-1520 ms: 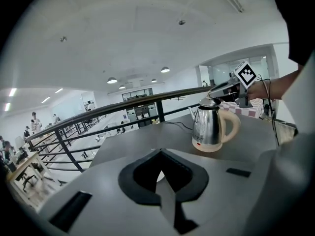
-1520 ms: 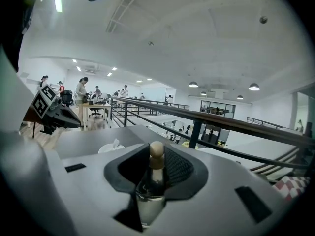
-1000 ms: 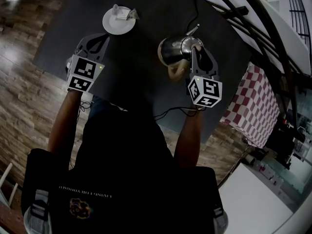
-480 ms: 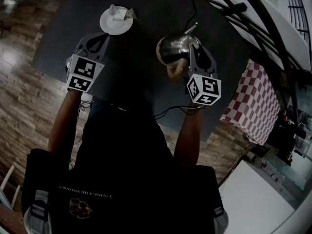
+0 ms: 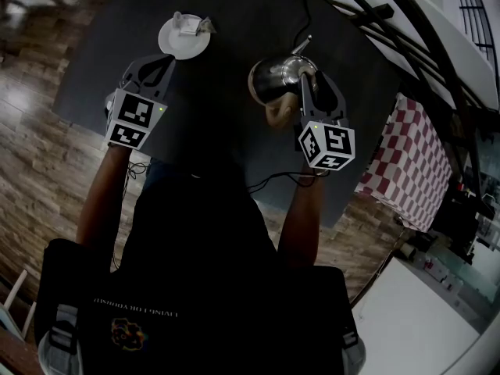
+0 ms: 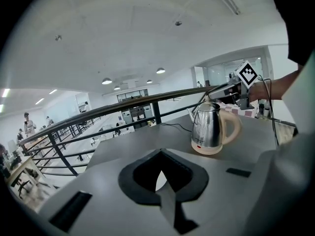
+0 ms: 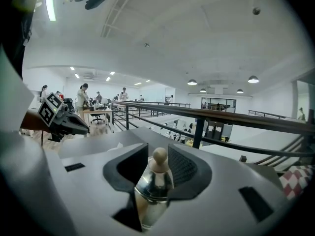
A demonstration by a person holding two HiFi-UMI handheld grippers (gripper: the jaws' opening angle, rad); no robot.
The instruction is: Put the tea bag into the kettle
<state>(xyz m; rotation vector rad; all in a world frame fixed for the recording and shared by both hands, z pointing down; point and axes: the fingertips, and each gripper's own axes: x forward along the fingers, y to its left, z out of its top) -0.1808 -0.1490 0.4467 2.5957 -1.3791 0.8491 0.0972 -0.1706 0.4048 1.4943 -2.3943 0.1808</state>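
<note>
Looking along left gripper (image 6: 160,154), jaws pressed together, empty. Beyond, on grey table (image 6: 142,139), steel kettle (image 6: 207,129) with cream handle and base, upright, spout pointing left. Behind it, thin cable (image 6: 174,126) trailing toward dark railing (image 6: 123,102). Overhead, white ceiling (image 6: 147,33) with round lamps (image 6: 107,81).

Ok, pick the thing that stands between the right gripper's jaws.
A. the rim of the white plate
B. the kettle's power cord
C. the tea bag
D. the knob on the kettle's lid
D: the right gripper view shows the lid knob standing between the jaws of the right gripper, which are opening, with the shiny lid of the kettle just below it. The tea bag lies on the plate.
</note>
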